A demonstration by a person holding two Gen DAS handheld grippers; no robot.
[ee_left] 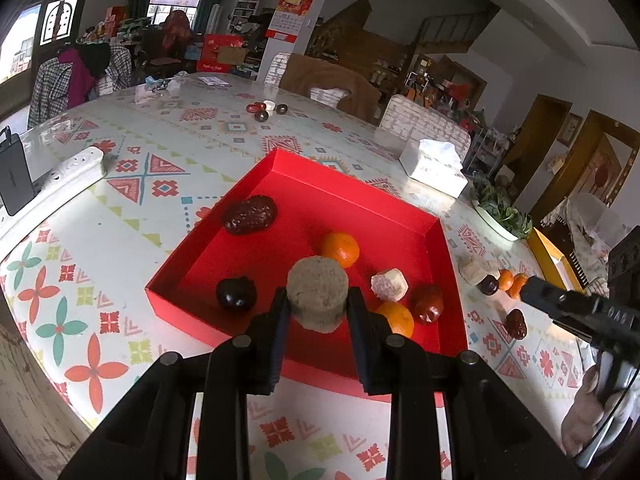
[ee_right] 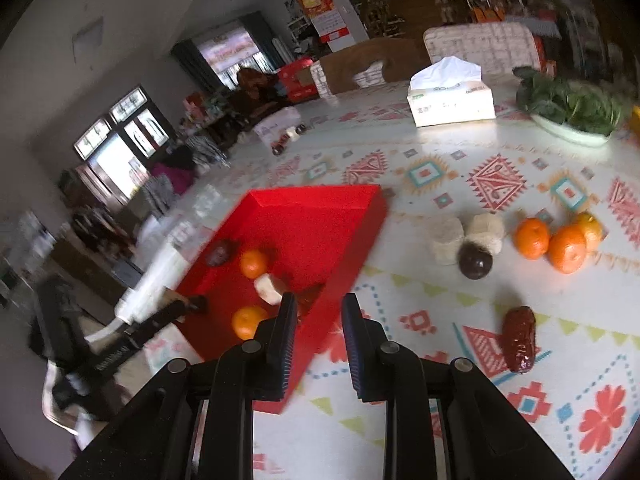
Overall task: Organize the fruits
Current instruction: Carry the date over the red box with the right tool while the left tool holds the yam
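Over the red tray [ee_left: 304,196], seen from your left wrist, your left gripper [ee_left: 318,308] is clamped on a beige cylindrical cake [ee_left: 317,292], one pad on each curved side, its flat end facing up and toward the camera, its axis roughly upright. Below it in the tray lie two mandarins [ee_left: 340,249], a wrinkled red date [ee_left: 250,214] with its long axis running left to right, a dark round fruit [ee_left: 236,294], a pale chunk [ee_left: 389,285] and a glossy red fruit [ee_left: 427,304]. Your right gripper [ee_left: 532,290] shows at the right edge.

From your right wrist, your right gripper [ee_right: 318,312] has its fingers drawn as close as they go, nothing between them, hovering above the tray's near wall [ee_right: 340,272]. On the patterned tablecloth [ee_right: 440,320] to the right lie a red date [ee_right: 519,338], long axis pointing away from you, three mandarins [ee_right: 531,238], two beige cakes [ee_right: 446,240] and a dark round fruit [ee_right: 475,261] touching them.
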